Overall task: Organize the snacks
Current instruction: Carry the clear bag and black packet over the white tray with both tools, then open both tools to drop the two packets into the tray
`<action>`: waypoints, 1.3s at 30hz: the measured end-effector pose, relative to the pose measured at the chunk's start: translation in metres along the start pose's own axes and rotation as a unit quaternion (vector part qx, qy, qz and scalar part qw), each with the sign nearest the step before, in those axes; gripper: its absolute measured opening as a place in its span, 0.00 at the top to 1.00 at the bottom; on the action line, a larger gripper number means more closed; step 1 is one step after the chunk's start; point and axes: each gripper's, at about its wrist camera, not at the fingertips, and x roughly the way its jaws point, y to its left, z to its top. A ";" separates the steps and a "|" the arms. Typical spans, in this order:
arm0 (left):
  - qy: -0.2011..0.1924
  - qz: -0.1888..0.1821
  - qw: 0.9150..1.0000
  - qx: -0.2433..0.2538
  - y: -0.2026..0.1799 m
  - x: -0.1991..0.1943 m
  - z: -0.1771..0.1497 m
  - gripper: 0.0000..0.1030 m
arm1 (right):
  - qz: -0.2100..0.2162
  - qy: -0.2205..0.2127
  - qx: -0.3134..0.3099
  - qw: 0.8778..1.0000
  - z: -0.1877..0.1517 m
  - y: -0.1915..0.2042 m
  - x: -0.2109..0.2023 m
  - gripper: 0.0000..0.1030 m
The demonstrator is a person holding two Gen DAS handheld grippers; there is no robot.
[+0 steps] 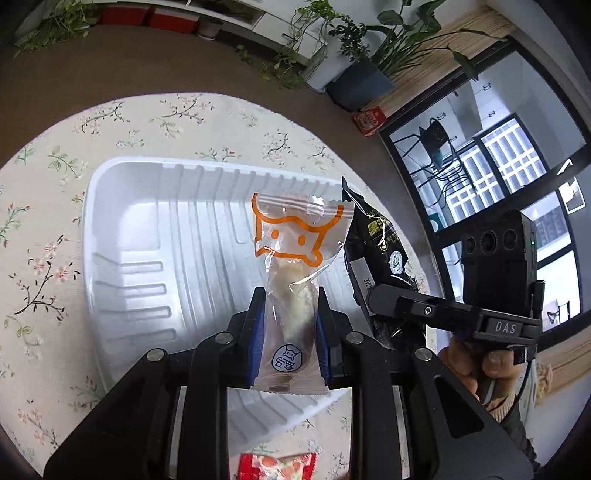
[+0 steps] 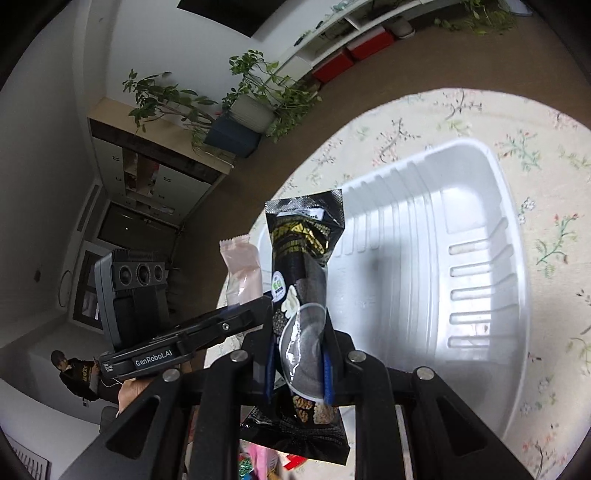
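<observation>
Both fingers grip packets lengthwise, clear packet [image 1: 286, 273] left, black packet [image 2: 301, 295] right, poised over the empty tray [image 1: 147, 206].

A lived-in indoor room, most likely a home living space or a casual office lounge. A round table covered by a cream floral-print tablecloth [image 1: 155, 122] stands on brown carpet [image 1: 110, 70]. Leafy green potted plants [image 1: 369, 48] in white and dark blue pots cluster by the wall. A low white shelving unit [image 2: 354, 22] holds red storage boxes [image 2: 351, 55]. Black-framed glass partitions [image 1: 480, 155] show another room behind them. A person in dark clothes [image 2: 74, 373] stands far off.
</observation>
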 end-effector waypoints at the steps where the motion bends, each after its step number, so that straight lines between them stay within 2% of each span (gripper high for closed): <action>1: 0.004 0.002 1.000 0.000 0.003 0.005 0.000 0.79 | -0.004 0.004 0.001 1.000 0.001 -0.002 0.004 0.80; 10: 0.017 0.024 1.000 -0.002 0.016 0.030 -0.003 0.79 | -0.057 0.007 -0.009 0.998 0.006 -0.011 0.017 0.79; 14: 0.018 0.039 0.999 -0.001 0.016 0.030 -0.010 0.78 | -0.090 0.014 -0.016 0.996 0.007 -0.018 0.025 0.76; 21: 0.015 0.042 0.999 -0.005 0.016 0.027 -0.015 0.78 | -0.114 0.015 -0.021 0.993 0.002 -0.022 0.031 0.74; 29: 0.016 0.051 0.999 -0.012 0.010 0.023 -0.007 0.78 | -0.126 0.006 -0.028 0.992 -0.007 -0.012 0.024 0.53; 34: 0.016 0.060 0.998 -0.006 0.004 0.026 -0.007 0.76 | -0.117 -0.009 -0.031 0.993 -0.006 -0.006 0.012 0.47; 37: 0.014 0.056 0.998 -0.007 0.002 0.027 -0.007 0.69 | -0.110 -0.017 -0.034 0.993 -0.006 -0.002 0.002 0.46; 38: 0.010 0.060 0.998 -0.009 0.002 0.024 -0.006 0.56 | -0.107 -0.022 -0.036 0.993 -0.007 0.000 -0.002 0.46; 39: 0.003 0.060 0.998 -0.013 0.002 0.021 -0.006 0.47 | -0.105 -0.026 -0.039 0.993 -0.007 0.001 -0.006 0.45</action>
